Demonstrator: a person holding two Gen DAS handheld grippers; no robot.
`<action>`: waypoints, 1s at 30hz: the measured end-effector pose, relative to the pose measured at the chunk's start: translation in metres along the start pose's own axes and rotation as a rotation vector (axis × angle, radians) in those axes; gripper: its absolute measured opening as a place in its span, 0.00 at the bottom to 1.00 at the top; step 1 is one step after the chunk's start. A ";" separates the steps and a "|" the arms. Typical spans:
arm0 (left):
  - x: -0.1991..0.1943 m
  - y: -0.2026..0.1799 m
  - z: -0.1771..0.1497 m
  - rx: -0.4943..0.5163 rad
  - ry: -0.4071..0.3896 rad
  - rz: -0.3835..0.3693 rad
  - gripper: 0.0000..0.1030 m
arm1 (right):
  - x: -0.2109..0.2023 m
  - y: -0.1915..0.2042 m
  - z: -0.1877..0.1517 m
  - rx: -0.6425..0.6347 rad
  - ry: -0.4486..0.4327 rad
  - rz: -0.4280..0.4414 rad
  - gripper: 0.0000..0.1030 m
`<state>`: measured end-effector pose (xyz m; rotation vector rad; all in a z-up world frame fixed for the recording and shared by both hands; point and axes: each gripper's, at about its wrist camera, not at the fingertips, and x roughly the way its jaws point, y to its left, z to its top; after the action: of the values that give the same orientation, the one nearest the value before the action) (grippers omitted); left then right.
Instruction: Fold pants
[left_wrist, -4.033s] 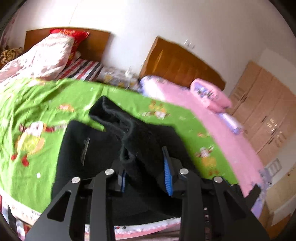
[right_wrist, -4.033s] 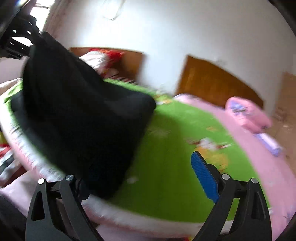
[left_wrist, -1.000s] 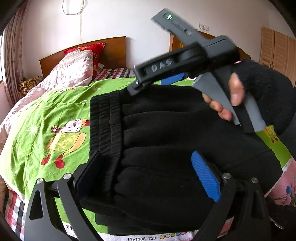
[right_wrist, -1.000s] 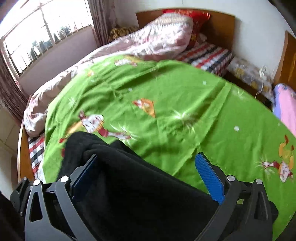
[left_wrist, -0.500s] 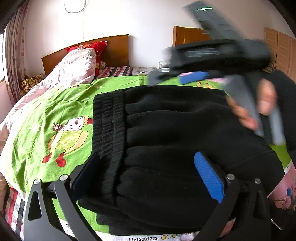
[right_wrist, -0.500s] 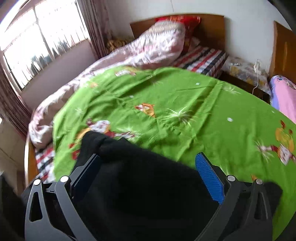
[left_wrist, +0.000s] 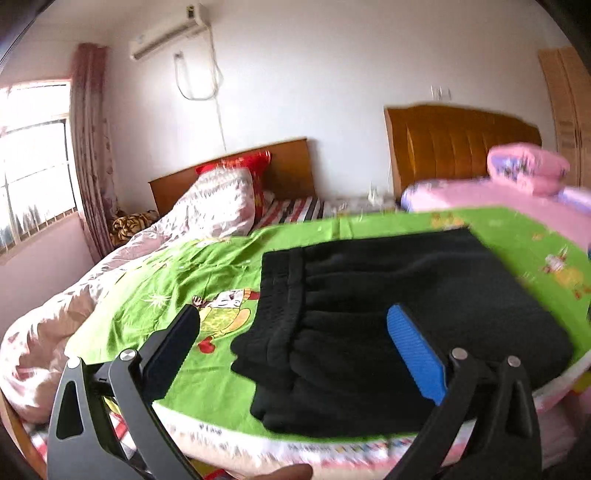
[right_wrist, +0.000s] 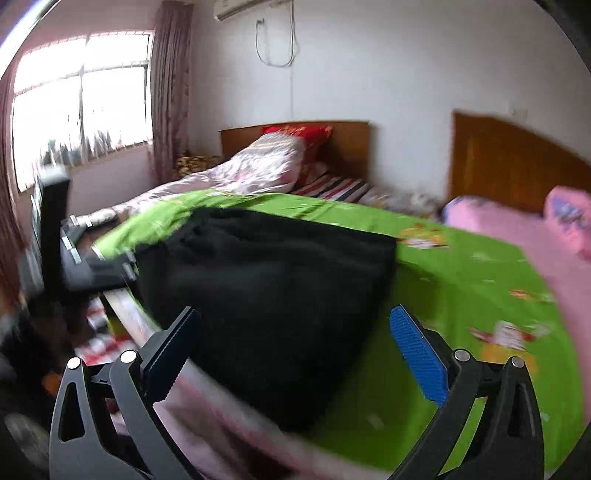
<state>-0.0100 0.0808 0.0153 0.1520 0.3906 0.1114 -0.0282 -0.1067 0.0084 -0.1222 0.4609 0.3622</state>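
Pants (left_wrist: 388, 325) folded flat on green bedsheet (left_wrist: 177, 280), beyond wide-open, empty jaws of left gripper (left_wrist: 295, 332) and right gripper (right_wrist: 295, 332).

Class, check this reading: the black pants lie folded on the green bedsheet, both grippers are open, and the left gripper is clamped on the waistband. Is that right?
One detail is wrong. The left gripper holds nothing: in the left wrist view its jaws stand wide apart in front of the black pants, clear of the waistband. The pants do lie folded on the green bedsheet, and the right gripper is open too.
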 end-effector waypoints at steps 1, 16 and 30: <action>-0.011 0.001 -0.003 -0.031 -0.005 0.002 0.99 | -0.011 -0.002 -0.012 0.000 -0.012 -0.035 0.96; -0.063 -0.035 -0.029 0.032 0.004 -0.061 0.99 | -0.061 0.004 -0.051 0.086 -0.051 -0.117 0.96; -0.062 -0.040 -0.029 0.040 0.000 -0.096 0.99 | -0.056 0.016 -0.046 0.039 -0.051 -0.122 0.96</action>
<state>-0.0753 0.0369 0.0048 0.1720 0.3994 0.0096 -0.1001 -0.1182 -0.0078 -0.1025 0.4078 0.2364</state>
